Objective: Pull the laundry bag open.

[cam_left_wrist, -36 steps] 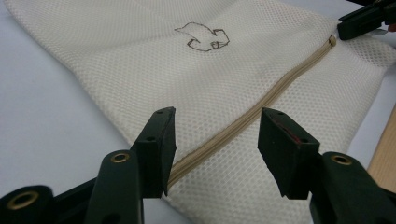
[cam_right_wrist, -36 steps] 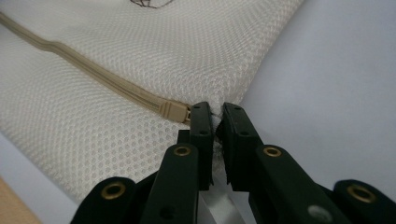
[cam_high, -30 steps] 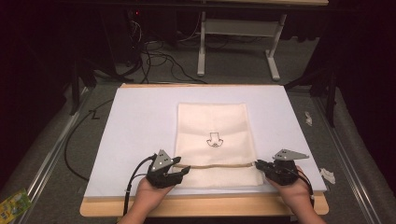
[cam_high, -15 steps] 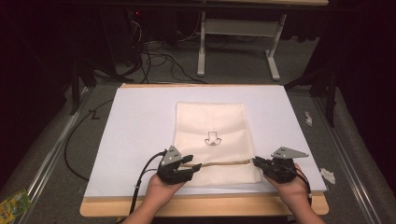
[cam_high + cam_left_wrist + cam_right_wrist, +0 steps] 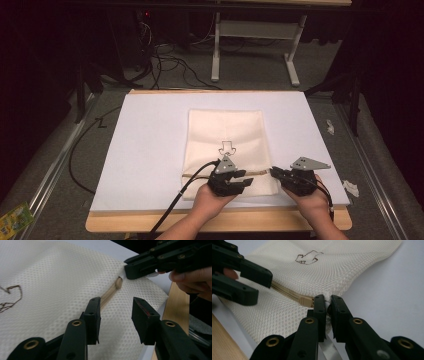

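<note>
I see a white sheet [image 5: 150,150] covering a wooden table [image 5: 220,222], dark room behind, cables [image 5: 160,55] upper left. Mesh bag [image 5: 225,135] lies frame centre. My left gripper [image 5: 116,315] gapes wide over its zip [image 5: 110,292]; right gripper [image 5: 327,307] pinches the bag's edge.

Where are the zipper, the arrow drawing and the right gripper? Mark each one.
zipper [image 5: 287,293]: right gripper view, on the tan tape left of its end stop.
arrow drawing [image 5: 228,147]: high view, on the outline's middle.
right gripper [image 5: 328,302]: right gripper view, between jaw tips pinching the mesh bag's edge.
</note>
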The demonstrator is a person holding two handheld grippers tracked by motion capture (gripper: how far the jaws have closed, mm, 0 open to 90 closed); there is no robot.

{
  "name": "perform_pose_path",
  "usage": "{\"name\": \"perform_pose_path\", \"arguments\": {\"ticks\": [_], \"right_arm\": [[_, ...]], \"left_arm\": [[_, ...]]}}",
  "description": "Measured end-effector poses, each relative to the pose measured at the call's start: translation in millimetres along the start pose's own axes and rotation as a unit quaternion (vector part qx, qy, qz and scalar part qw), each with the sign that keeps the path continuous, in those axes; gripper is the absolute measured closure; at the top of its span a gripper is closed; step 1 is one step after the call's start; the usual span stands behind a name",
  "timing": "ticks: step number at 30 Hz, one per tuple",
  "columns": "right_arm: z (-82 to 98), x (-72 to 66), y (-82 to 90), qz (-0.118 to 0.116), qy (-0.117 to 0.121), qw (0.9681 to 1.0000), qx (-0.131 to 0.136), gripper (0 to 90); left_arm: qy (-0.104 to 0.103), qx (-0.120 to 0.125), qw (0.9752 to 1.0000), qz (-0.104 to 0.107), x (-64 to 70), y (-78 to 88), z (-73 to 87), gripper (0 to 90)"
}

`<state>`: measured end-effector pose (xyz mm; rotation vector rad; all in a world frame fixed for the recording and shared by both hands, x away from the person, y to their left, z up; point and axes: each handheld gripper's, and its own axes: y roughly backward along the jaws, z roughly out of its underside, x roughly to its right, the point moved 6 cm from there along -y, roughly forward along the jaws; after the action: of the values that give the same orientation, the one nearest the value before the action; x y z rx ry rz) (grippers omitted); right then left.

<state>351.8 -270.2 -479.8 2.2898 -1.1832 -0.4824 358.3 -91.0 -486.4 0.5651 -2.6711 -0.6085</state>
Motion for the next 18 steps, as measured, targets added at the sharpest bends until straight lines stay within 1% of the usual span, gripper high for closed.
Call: {"name": "perform_pose_path", "arguments": {"ticks": [3,6,7,11,13,14,18], "right_arm": [[-3.8,-3.3,2.5,-0.004,0.006,0.9999,0.009,84.7],[-6.1,-6.2,4.8,-0.01,0.003,0.9998,0.016,84.8],[-6.1,-6.7,4.7,-0.011,0.004,0.9998,0.018,84.8],[-6.7,-7.2,4.9,-0.012,0.007,0.9998,0.017,84.8],[-6.9,-7.4,4.7,-0.013,0.004,0.9997,0.019,84.8],[-6.9,-7.5,4.8,-0.013,0.005,0.9997,0.018,84.8],[-7.5,-8.1,5.4,-0.015,0.003,0.9997,0.021,84.8]], "left_arm": [[0.007,-0.006,1.0,0.0,4.4,-5.2,-1.5,61.6],[0.017,0.002,0.9998,0.005,6.6,-11.6,-4.2,63.3],[0.02,0.002,0.9998,0.004,7.0,-14.7,-4.7,64.1],[0.023,0.002,0.9997,-0.003,7.7,-26.1,-5.3,66.8],[0.025,0.003,0.9997,-0.007,7.9,-27.5,-5.6,68.3],[0.03,0.008,0.9995,-0.01,8.2,-29.1,-7.3,69.0],[0.029,0.02,0.9993,-0.012,10.9,-32.4,-11.6,74.8]]}}
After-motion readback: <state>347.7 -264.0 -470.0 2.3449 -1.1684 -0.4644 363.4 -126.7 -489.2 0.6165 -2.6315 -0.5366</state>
